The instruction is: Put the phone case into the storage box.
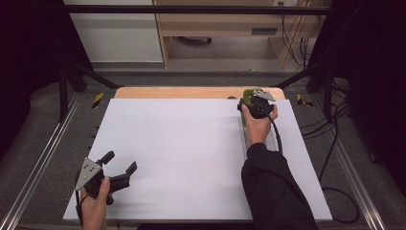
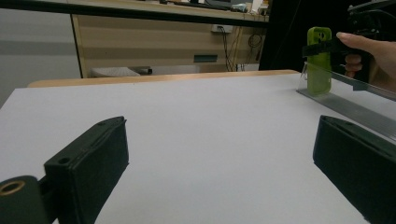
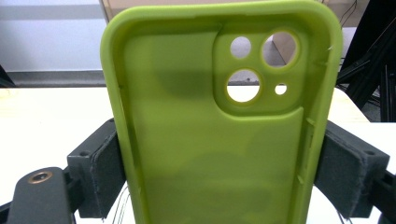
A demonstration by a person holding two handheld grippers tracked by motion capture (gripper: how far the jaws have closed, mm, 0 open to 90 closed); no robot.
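From above I see a white worktop (image 1: 191,158), and near its far right corner my right gripper (image 1: 252,101) holds a green phone case (image 3: 219,140) upright, its jaws pressed against the case's two long sides. The case stands at the far end of a clear rail (image 2: 355,109) that runs along the worktop's right edge. My left gripper (image 1: 119,163) sits near the near left corner, its jaws spread wide with only bare worktop between them.
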